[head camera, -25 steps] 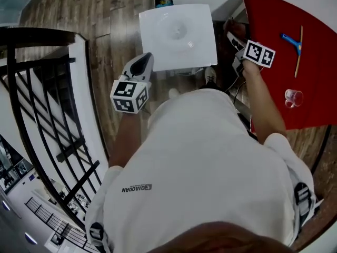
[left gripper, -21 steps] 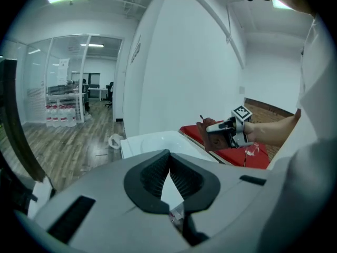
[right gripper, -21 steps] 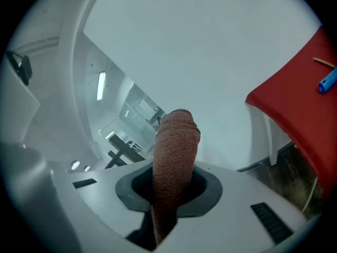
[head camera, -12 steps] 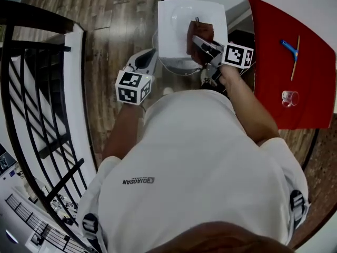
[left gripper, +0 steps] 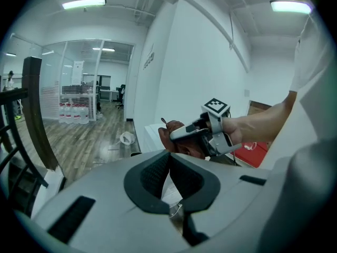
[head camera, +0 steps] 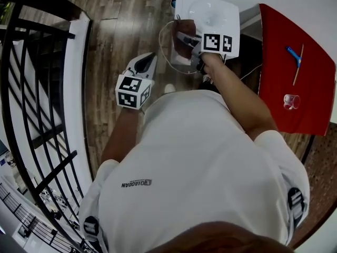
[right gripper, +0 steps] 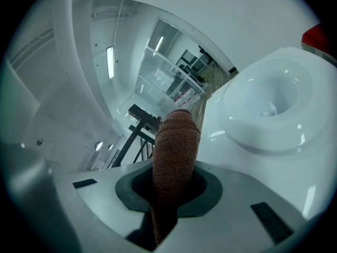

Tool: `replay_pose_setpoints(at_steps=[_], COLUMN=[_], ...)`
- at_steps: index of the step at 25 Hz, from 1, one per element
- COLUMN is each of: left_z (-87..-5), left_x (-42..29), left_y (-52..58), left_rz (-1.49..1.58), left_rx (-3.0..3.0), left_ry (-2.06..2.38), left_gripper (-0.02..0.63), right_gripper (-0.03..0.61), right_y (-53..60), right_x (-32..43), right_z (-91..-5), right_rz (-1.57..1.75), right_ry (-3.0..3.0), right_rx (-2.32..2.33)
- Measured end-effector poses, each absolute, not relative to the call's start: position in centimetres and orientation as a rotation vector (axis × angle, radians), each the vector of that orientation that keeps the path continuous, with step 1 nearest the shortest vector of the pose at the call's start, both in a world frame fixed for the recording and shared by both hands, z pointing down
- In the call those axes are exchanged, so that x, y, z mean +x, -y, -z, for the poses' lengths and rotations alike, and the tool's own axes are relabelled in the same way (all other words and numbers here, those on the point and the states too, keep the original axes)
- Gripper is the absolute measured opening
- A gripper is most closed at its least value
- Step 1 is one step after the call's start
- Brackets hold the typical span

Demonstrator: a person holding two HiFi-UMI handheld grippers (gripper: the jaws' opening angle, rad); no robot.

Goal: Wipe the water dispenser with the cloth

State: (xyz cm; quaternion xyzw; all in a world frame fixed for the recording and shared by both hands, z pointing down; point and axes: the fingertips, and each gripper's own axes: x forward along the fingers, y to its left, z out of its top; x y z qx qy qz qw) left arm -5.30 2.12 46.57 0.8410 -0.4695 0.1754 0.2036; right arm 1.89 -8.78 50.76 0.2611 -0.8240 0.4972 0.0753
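Observation:
The white water dispenser (head camera: pixel 210 16) stands in front of me, its top seen from above. My right gripper (head camera: pixel 181 38) is shut on a brown cloth (head camera: pixel 182 49) and holds it at the front left edge of the dispenser's top. In the right gripper view the cloth (right gripper: pixel 176 146) stands up between the jaws, beside the round recess of the dispenser's top (right gripper: pixel 271 107). My left gripper (head camera: pixel 145 61) hangs shut and empty over the floor, left of the dispenser. From the left gripper view the right gripper (left gripper: pixel 190 133) and the cloth (left gripper: pixel 174 133) show ahead.
A black stair railing (head camera: pixel 31 88) runs down the left side. To the right of the dispenser a red table (head camera: pixel 303 94) carries a blue-handled tool (head camera: pixel 294 54) and a clear glass (head camera: pixel 290 101). A white cable (head camera: pixel 162 41) loops on the wooden floor.
My right gripper has swung from the red table's edge to the dispenser with the cloth, then leftward across its top. The left gripper has hardly moved.

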Motion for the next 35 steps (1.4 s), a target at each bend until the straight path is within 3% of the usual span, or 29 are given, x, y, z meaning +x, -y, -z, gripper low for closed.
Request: replay_pose_setpoints(at_steps=[13,35], left_z=[-46.9,-44.4], left_x=[-7.9,4.6], left_y=[-3.2,-3.2], left_rz=[-0.477,-0.311], left_rx=[2.344,2.301], left_ry=[1.320,1.194], left_gripper=[-0.008,-0.008], right_gripper=[0.064,0.064], right_y=[10.9,10.3], right_x=[5.6,25.0], right_z=[-52.2,-52.8], right_rz=[-1.526,-1.546], right_ry=[2.416,2.344], right_rx=[1.049,1.361])
